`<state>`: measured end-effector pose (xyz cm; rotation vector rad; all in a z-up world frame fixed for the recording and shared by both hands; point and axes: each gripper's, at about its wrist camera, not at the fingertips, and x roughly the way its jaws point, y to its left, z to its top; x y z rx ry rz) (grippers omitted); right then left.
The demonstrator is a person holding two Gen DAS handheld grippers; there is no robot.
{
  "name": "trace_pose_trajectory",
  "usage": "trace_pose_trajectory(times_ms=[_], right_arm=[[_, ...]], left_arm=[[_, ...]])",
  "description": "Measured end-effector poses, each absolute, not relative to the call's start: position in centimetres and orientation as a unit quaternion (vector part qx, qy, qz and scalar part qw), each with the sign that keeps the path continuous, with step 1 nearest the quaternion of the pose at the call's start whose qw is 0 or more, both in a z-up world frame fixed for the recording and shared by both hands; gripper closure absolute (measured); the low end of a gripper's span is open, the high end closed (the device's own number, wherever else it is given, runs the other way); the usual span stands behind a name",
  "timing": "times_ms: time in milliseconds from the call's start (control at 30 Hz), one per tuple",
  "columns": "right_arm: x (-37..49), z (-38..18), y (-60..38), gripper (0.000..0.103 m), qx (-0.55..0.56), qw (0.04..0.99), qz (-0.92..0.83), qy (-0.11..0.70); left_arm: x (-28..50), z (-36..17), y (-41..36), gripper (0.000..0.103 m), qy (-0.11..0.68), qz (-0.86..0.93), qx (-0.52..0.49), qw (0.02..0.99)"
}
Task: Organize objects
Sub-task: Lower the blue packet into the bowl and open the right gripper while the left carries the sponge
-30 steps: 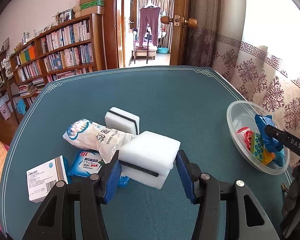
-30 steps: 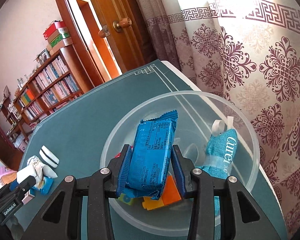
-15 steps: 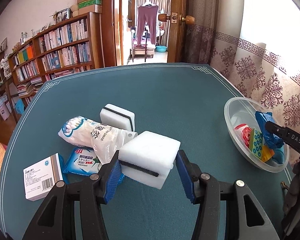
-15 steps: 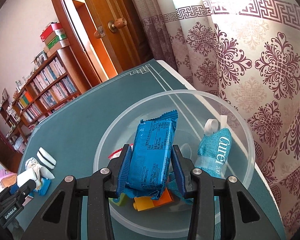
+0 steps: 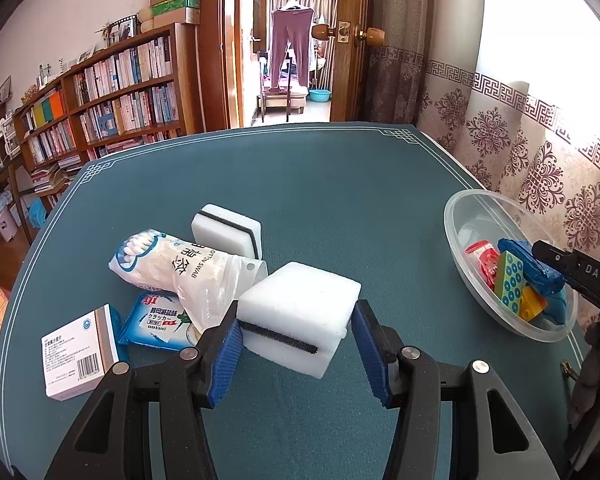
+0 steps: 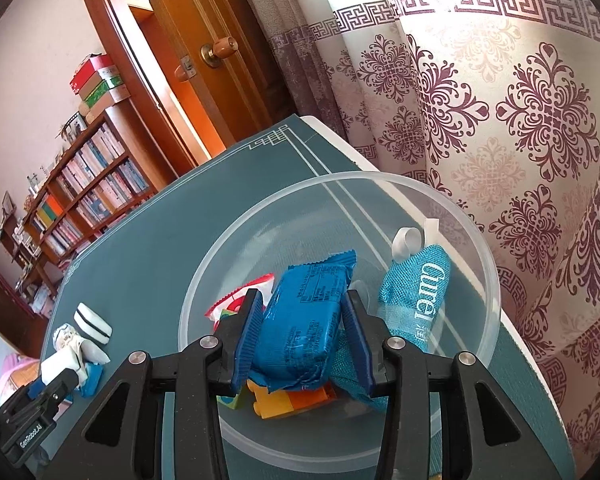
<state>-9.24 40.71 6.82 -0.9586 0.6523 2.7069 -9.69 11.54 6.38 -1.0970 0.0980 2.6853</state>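
My right gripper [image 6: 304, 342] is shut on a blue snack packet [image 6: 304, 320] and holds it inside the clear plastic bowl [image 6: 452, 208], over toy bricks [image 6: 276, 400] and beside a blue cloth pouch [image 6: 416, 300]. The bowl also shows in the left wrist view [image 5: 460, 208] at the right. My left gripper [image 5: 298, 350] is open, its blue pads either side of a white sponge [image 5: 300, 304] with a black stripe; the left pad touches it, the right pad stands just clear.
On the green table [image 5: 340, 184] left of the sponge lie a cotton swab bag [image 5: 172, 268], a second white sponge [image 5: 226, 228], a blue cracker packet [image 5: 156, 322] and a white box [image 5: 80, 352]. A patterned curtain [image 6: 500, 120] hangs behind the bowl.
The right gripper has lowered the blue packet deeper into the bowl. The left gripper has stayed around the sponge, with the view shifting slightly.
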Motion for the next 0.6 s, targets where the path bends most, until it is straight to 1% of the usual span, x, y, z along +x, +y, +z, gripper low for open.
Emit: trace_pose_trajectory(times_ms=[300,600], right_arm=[[-8.2,7.5,40.6,0.060,-0.316,0.095,0.919,0.216],[-5.8,8.4,40.7,0.060,-0.309,0.086,0.927,0.195]], left_arm=[[-9.7,6.4,12.5,0.046,0.039,0.917,-0.375,0.128],[-10.2,6.7,15.5,0.046,0.054,0.914,-0.372,0.154]])
